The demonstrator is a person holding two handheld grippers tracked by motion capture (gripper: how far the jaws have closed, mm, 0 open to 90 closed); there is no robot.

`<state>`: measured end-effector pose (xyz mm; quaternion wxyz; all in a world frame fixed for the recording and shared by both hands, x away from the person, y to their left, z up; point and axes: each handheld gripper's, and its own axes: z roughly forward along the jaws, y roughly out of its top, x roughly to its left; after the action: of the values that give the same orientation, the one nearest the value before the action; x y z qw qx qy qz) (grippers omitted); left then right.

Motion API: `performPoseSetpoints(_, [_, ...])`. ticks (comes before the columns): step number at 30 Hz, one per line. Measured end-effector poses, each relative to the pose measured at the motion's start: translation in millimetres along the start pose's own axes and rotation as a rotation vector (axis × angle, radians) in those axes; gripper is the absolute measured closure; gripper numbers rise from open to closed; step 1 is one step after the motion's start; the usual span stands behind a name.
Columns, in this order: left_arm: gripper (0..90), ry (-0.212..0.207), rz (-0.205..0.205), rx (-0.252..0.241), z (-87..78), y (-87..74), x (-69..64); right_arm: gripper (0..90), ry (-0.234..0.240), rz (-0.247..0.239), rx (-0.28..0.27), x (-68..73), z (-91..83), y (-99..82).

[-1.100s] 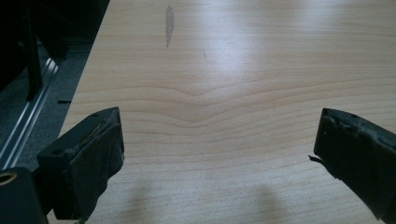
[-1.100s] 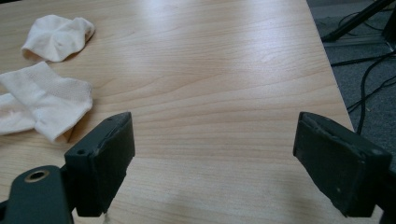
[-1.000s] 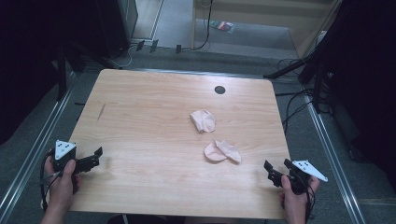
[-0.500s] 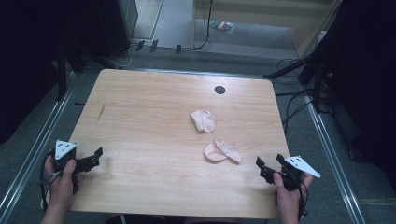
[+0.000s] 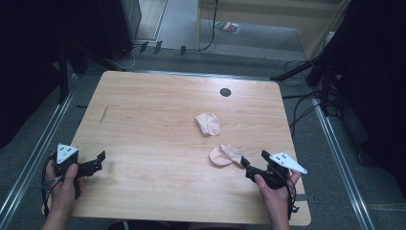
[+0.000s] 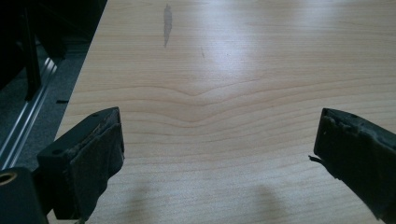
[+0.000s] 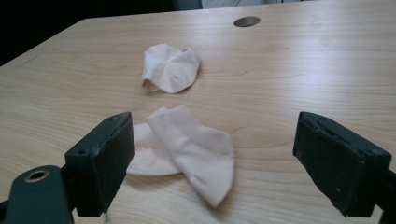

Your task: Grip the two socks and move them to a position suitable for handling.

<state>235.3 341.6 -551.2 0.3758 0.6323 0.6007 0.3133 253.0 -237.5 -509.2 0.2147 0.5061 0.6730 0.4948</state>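
Wooden table (image 5: 158, 124), pale grain, one round hole (image 5: 225, 92) near its far edge; grey floor and cables around it.

Item 1: far sock (image 5: 208, 123), pale pink, bunched, lying just nearer than the hole. Also seen in the right gripper view (image 7: 170, 67).

Item 2: near sock (image 5: 225, 154), same colour, folded over itself, nearer than the far sock and apart from it; seen close in the right gripper view (image 7: 187, 149).

Item 3: right gripper (image 5: 249, 165), hand-held, jaws wide, empty, tip just beside the near sock and pointed toward it.

Item 4: left gripper (image 5: 98, 160), hand-held, well left of both socks, jaws wide, empty, over bare wood.
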Motion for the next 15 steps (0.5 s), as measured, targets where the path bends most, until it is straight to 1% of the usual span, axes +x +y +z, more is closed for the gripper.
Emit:
performPoseSetpoints(7, [2.0,0.002,0.006,0.004,0.2,0.2,-0.8,14.0,0.03,-0.005,0.036,17.8,16.1,0.0])
performPoseSetpoints(10, [2.0,0.001,0.006,0.005,0.1,0.2,-0.6,16.2,0.048,-0.018,0.058,24.5,25.1,-0.8])
performPoseSetpoints(11, [2.0,0.001,0.006,0.005,0.1,0.2,-0.6,16.2,0.048,-0.018,0.058,24.5,25.1,-0.8])
performPoseSetpoints(12, [2.0,0.001,0.007,0.006,0.3,0.2,-0.9,18.4,0.059,-0.015,0.068,28.1,30.0,-1.0])
performPoseSetpoints(13, [2.0,0.001,0.007,0.006,0.4,0.3,-0.9,19.3,0.062,-0.006,0.072,29.2,31.6,-1.1])
performPoseSetpoints(15, [2.0,0.001,0.008,0.007,0.5,0.3,-0.8,21.0,0.066,-0.005,0.083,30.6,36.8,-1.8])
